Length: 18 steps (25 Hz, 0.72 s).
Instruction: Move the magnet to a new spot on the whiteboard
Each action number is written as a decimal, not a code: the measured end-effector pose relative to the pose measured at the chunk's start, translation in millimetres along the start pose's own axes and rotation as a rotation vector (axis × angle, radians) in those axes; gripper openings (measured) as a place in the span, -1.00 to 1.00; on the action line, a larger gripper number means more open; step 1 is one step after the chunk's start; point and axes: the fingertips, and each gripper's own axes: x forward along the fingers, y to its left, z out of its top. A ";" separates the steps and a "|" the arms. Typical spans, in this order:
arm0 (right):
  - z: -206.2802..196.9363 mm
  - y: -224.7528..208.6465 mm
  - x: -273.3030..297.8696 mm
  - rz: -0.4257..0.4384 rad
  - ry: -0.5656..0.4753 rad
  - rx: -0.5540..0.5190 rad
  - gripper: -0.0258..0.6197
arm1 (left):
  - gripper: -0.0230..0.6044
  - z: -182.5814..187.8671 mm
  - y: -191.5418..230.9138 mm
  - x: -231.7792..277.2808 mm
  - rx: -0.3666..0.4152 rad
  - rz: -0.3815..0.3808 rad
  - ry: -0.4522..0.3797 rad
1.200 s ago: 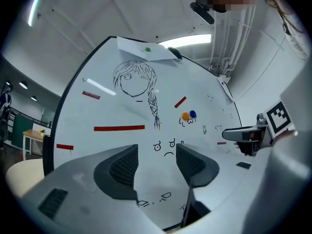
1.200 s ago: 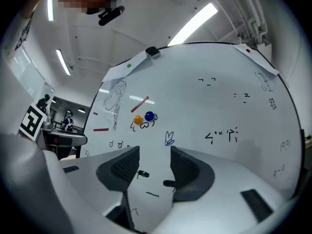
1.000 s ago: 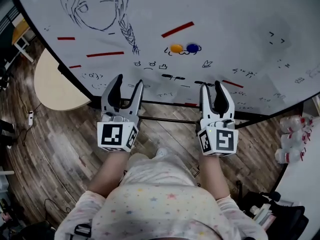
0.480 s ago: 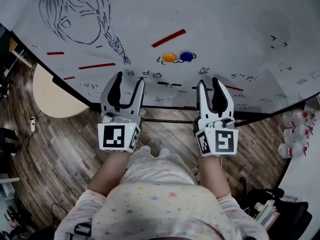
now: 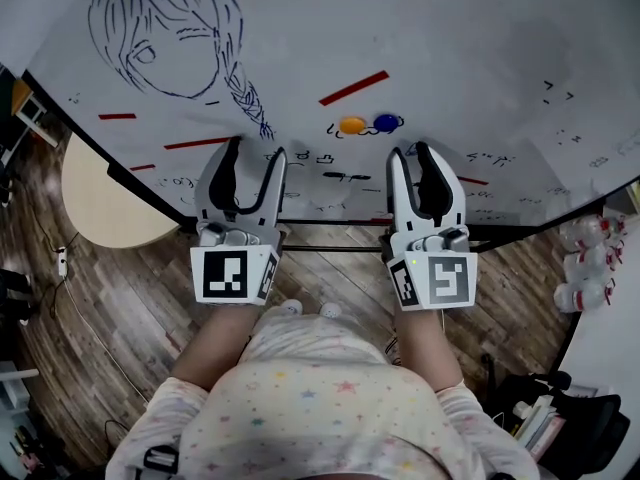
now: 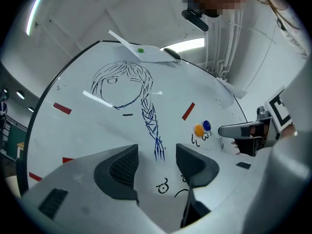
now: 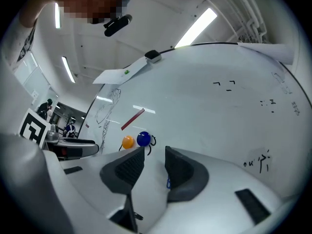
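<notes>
Right gripper [image 5: 408, 153] nearer blue magnet [image 5: 386, 123]; jaws apart, empty (left gripper [image 5: 256, 150] too)

The room is bright. Long ceiling lights [image 7: 197, 27] shine from above and show as white strips in both tool views. The whiteboard [image 5: 480, 48] is evenly lit and looks very pale. In the left tool view a white streak of glare [image 6: 95, 97] lies across it. The wooden floor [image 5: 120, 298] in the head view is much darker than the board.

Both tool views are round like a fish's eye. Lines bend near their edges and their corners are black. In the head view the board's edge curves too.

The near grey parts of the left tool [image 6: 157, 165] and the right tool [image 7: 155, 167] look a little soft. The pen marks on the board are sharp. Shadows are faint and soft.
</notes>
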 end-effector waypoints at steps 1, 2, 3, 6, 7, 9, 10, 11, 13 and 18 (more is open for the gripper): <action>2.1 1.5 1.4 0.003 -0.006 -0.003 -0.51 | -0.22 2.3 0.4 -0.2 0.006 0.000 -0.008; 3.7 2.6 2.6 0.005 -0.011 -0.006 -0.51 | -0.22 4.1 0.7 -0.3 0.011 -0.001 -0.014; 5.2 3.2 3.6 0.005 -0.016 -0.008 -0.51 | -0.22 5.2 0.8 -0.1 0.015 -0.003 -0.018; 9.8 4.7 6.5 0.005 -0.026 -0.011 -0.51 | -0.22 6.9 0.0 1.0 0.017 -0.015 -0.019; 10.9 6.2 7.5 0.007 -0.028 -0.012 -0.51 | -0.22 8.0 0.4 0.5 0.017 -0.017 -0.020; 13.1 10.0 9.5 0.014 -0.031 -0.017 -0.51 | -0.22 11.4 2.2 -0.7 0.018 -0.015 -0.028; 14.3 11.8 10.4 0.017 -0.033 -0.021 -0.51 | -0.22 12.8 2.9 -1.1 0.018 -0.015 -0.032; 15.7 13.0 11.0 0.018 -0.035 -0.025 -0.51 | -0.22 13.9 3.1 -1.4 0.019 -0.015 -0.035; 19.3 14.4 12.2 0.018 -0.040 -0.035 -0.51 | -0.22 16.2 3.0 -1.8 0.018 -0.019 -0.040; 23.8 16.1 18.2 0.014 -0.039 -0.058 -0.51 | -0.22 23.5 3.7 -2.2 0.006 -0.015 -0.058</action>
